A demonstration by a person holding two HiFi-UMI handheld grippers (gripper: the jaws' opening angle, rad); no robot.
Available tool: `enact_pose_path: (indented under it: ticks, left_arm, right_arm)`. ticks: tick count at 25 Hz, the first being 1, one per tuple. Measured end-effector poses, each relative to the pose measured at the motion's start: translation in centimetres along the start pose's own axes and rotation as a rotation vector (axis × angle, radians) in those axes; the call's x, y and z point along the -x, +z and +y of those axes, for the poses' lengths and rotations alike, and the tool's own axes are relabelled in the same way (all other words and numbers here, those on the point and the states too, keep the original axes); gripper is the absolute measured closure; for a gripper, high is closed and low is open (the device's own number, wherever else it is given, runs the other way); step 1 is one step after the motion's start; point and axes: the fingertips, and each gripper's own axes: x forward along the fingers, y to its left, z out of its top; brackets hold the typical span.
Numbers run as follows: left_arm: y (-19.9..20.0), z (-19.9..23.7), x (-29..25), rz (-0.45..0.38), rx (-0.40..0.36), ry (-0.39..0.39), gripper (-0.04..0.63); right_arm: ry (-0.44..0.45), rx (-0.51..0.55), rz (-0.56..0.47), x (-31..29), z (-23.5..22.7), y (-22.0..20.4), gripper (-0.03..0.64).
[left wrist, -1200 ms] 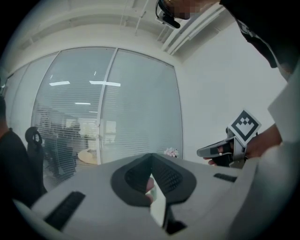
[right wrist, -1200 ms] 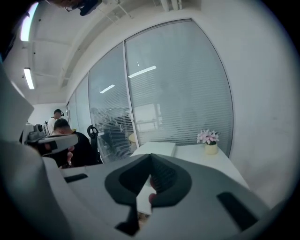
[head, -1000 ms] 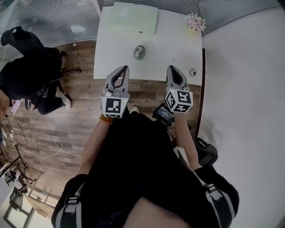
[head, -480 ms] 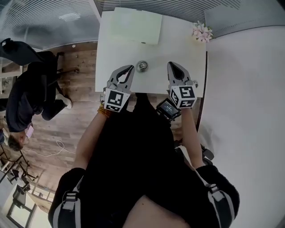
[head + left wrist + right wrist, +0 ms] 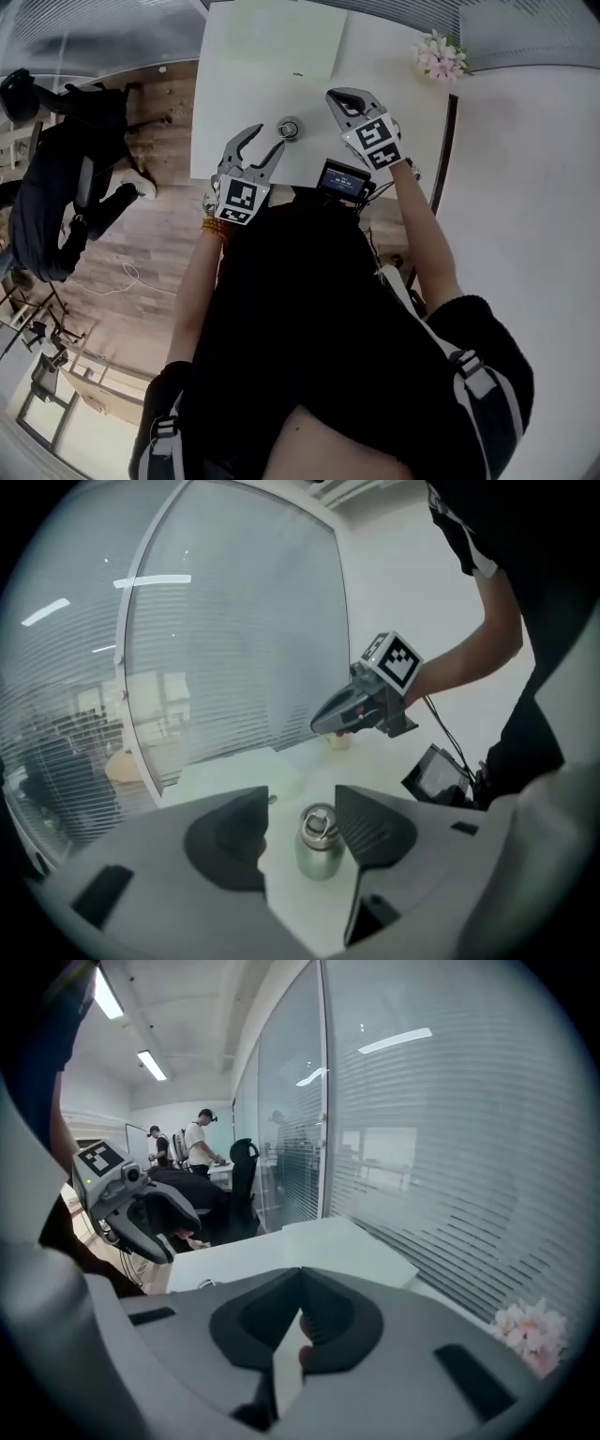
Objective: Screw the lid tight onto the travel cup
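approach stage: left gripper (image 5: 265, 141) being opened, travel cup (image 5: 319, 844) untouched just ahead between its jaws; right gripper (image 5: 335, 96) shut. next, the cup is to be clamped.

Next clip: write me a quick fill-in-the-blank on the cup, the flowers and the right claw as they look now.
1. The steel travel cup stands ___ on the white table.
2. The right claw, held over the table, has its jaws ___.
3. The flowers at the table's far corner are ___ in colour.

Missing words: upright; shut; pink.
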Motion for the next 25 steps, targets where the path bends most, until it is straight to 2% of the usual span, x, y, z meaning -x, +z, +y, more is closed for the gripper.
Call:
enact_pose_path:
  ticks: [5, 8, 10, 11, 13, 14, 18, 22, 25]
  left_arm:
    - [-3.1, -0.9, -1.7, 0.062, 0.026, -0.012, 0.317]
    - [-5.7, -1.6, -3.6, 0.108, 0.068, -0.047, 0.279]
    - [-7.0, -2.1, -5.1, 0.135, 0.064, -0.076, 0.255]
    - [-7.4, -2.2, -5.8, 0.145, 0.051, -0.089, 0.247]
    - [-8.2, -2.2, -6.6, 0.163, 0.024, -0.116, 0.244]
    - [-8.5, -2.2, -6.8, 0.173, 0.019, -0.127, 0.244]
    - [-9.1, -2.0, -7.6, 0.199, 0.005, -0.166, 0.242]
    - [-9.0, -2.8, -8.2, 0.214, -0.035, -0.208, 0.242]
    - [-8.7, -3.0, -8.8, 0.216, -0.023, -0.206, 0.242]
  right_arm:
    - [0.143, 0.093, 0.054, -2.0, 2.3, -0.5, 0.618]
    - [0.229, 0.089, 0.080, -2.7, 4.0, -0.8, 0.618]
    - [0.282, 0.100, 0.085, -2.8, 5.1, -0.6, 0.618]
    - [0.304, 0.119, 0.088, -2.8, 5.8, -0.4, 0.606]
    - [0.336, 0.185, 0.101, -2.6, 7.4, -0.1, 0.497]
    - [0.345, 0.229, 0.115, -2.5, 8.2, 0.0, 0.482]
    - [0.382, 0.356, 0.225, -2.7, 10.4, -1.0, 0.438]
    - [0.436, 0.401, 0.315, -3.5, 12.3, -2.5, 0.394]
    - [0.426, 0.411, 0.363, -4.7, 12.7, -3.4, 0.394]
